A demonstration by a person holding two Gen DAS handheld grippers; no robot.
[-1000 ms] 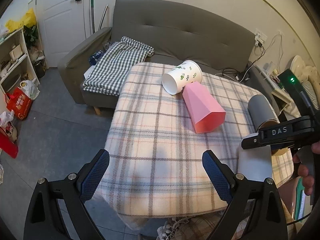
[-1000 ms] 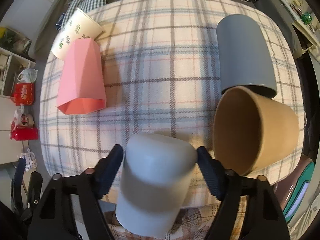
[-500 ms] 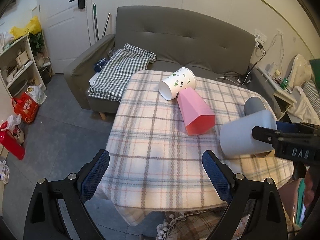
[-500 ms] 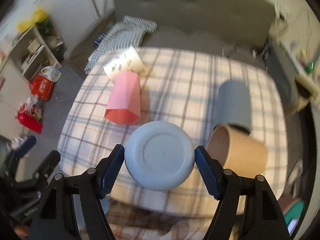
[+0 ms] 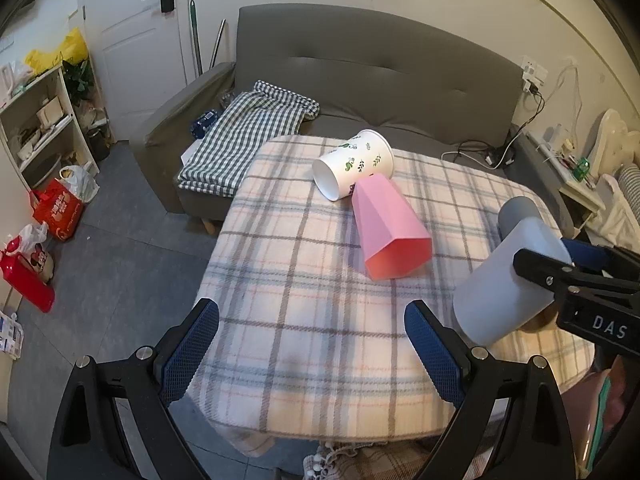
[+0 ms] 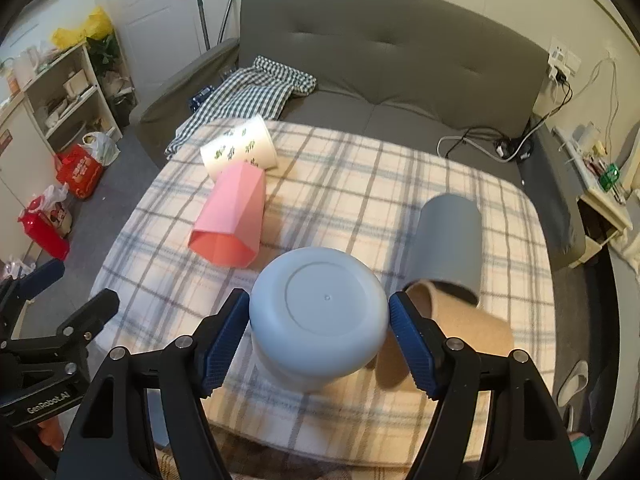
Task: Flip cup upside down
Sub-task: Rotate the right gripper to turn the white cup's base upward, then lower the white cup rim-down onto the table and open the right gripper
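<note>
The right tongs (image 6: 319, 336) hold the cup (image 6: 320, 314), one blue pad (image 6: 224, 338) pressed on each side. The cup is pale blue-grey, smooth and round. Its flat bottom faces the right camera and has a ring and a tiny dot in the middle. From the left camera the cup (image 5: 508, 280) is tilted, its open end low and near the surface (image 5: 304, 280). The left tongs (image 5: 312, 350) are wide apart with nothing in them, over the near edge of the checked cloth. Just past the held cup lies a brown cup (image 6: 460, 332), touching a dark grey cup (image 6: 448, 236) behind it. Farther left a pink cup (image 6: 232, 220) lies on its side, and a white cup with leaves (image 6: 240, 150) lies touching it. Behind is a grey sofa (image 6: 380, 60).
</note>
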